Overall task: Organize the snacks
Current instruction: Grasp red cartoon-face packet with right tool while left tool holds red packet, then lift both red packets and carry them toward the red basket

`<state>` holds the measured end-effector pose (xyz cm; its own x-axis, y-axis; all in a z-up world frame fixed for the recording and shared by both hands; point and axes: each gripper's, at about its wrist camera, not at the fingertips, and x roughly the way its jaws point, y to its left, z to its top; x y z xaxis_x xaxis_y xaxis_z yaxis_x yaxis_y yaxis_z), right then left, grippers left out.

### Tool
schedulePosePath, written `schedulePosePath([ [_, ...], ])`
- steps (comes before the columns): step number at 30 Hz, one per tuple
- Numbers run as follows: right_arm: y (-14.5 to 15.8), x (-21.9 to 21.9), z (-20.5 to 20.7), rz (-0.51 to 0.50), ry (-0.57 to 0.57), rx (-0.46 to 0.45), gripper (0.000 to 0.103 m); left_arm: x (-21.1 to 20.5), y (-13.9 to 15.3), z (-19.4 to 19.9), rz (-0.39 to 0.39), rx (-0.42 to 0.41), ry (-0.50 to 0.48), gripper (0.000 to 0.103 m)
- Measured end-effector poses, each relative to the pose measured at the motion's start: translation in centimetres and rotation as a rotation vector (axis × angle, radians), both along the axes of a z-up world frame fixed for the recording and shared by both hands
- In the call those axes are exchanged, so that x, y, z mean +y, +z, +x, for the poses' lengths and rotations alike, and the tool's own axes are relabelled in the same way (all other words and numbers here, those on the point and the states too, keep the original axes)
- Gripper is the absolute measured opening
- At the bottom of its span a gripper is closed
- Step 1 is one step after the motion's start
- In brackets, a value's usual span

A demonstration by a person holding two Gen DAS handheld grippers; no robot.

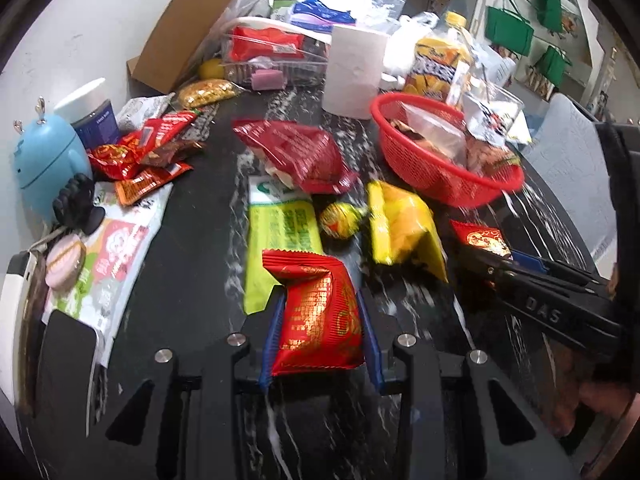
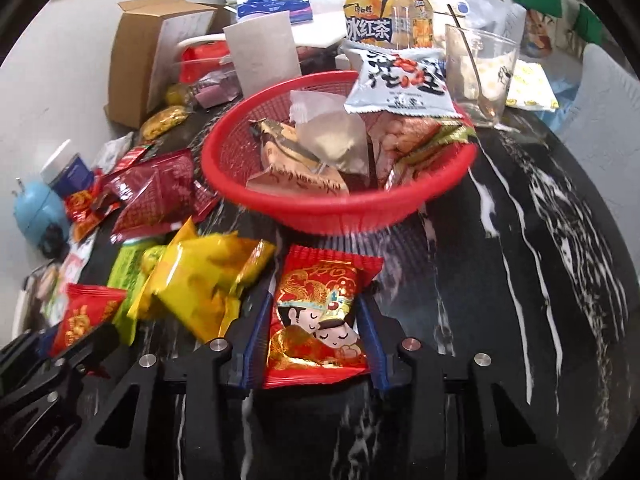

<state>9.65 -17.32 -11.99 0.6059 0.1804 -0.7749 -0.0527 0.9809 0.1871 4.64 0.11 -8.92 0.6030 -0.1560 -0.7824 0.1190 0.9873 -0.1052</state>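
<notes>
My left gripper [image 1: 320, 300] is shut on a red and gold snack packet [image 1: 316, 320], held just above the black marble table [image 1: 192, 280]. My right gripper [image 2: 316, 300] is shut on a red packet with a cartoon couple [image 2: 316, 320], its blue pads pressing both sides. Just beyond it stands the red basket [image 2: 320, 212], holding several snack bags. A yellow packet [image 2: 200, 280] lies to its left. In the left wrist view, the yellow packet [image 1: 400, 228], a green packet [image 1: 280, 232] and a dark red bag [image 1: 296, 156] lie ahead, with the red basket [image 1: 420, 168] at right.
A heap of small red packets [image 1: 136, 156] sits at the left beside a blue toy [image 1: 44, 160]. Behind the basket stand an iced tea bottle [image 2: 388, 20], a glass cup [image 2: 480, 76], a paper roll [image 1: 352, 68], a clear container [image 1: 272, 56] and a cardboard box [image 1: 188, 28].
</notes>
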Motion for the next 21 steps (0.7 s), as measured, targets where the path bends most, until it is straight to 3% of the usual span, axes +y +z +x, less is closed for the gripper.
schedulePosePath([
  [11,0.1,-1.0,-6.3,0.030,0.115,0.008,0.042,-1.9,-1.2,-2.2,-0.002,0.058,-0.074,0.034],
  [21,0.0,-0.7,-7.6,0.057,0.149,0.001,0.042,-2.0,-1.4,-3.0,0.013,0.049,-0.080,0.034],
])
